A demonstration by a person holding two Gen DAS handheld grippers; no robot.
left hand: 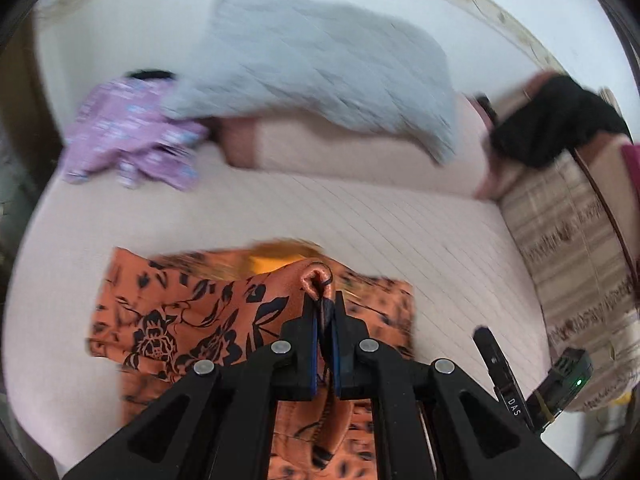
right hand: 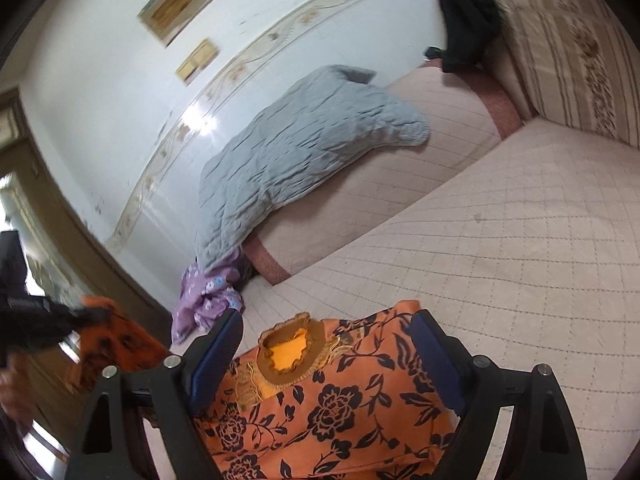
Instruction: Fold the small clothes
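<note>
The left gripper is blurring much of its view; its fingers are pinching a bunched fold of the orange flowered dress. The right gripper fingers are standing spread, straddling the dress without pressing. It is lying on the quilted bed, lower part cut off.

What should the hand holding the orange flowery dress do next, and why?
Probably carry the pinched edge across and lay it down on the rest of the orange dress. The left gripper is shut on a bunched fold, while the right gripper hangs open over the neckline, holding nothing.
</note>
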